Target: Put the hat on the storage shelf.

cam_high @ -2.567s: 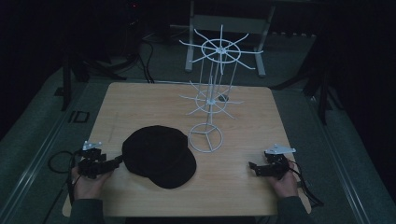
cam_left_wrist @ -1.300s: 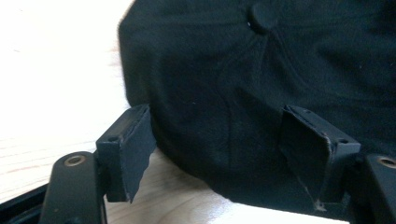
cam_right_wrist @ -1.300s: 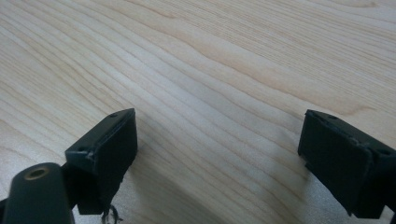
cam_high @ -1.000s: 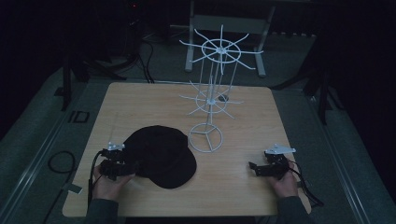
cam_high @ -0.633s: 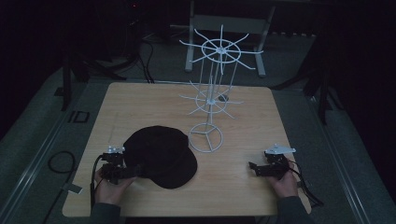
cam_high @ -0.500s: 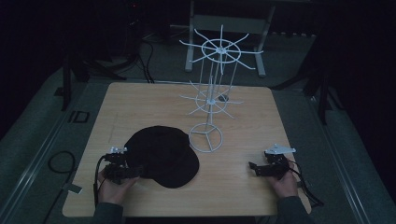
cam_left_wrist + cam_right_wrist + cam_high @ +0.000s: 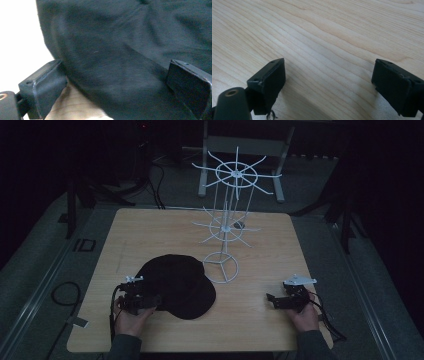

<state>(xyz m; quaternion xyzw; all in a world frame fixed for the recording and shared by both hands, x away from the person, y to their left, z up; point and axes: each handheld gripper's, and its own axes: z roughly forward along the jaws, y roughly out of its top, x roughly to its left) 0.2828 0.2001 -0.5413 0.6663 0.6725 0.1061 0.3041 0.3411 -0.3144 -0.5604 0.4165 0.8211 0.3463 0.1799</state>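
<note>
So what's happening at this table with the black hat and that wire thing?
A person sits at a light wooden table, holding a two-jaw gripper in each hand. The left gripper is at the near edge of a floppy black fabric hat; its jaws have just been opening and now straddle the hat's edge without pinching it. The right gripper rests open over bare wood, holding nothing. A white wire display stand rises just behind the hat, nothing hanging on it.

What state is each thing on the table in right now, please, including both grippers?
Black cap: lying flat on the table, its near edge between the left gripper's jaws.
Wire rack: upright, arms bare, beside the cap.
Left gripper: jaws just opened wide around the cap's edge, not pressing it.
Right gripper: open, nothing between its jaws, low over bare wood.
</note>
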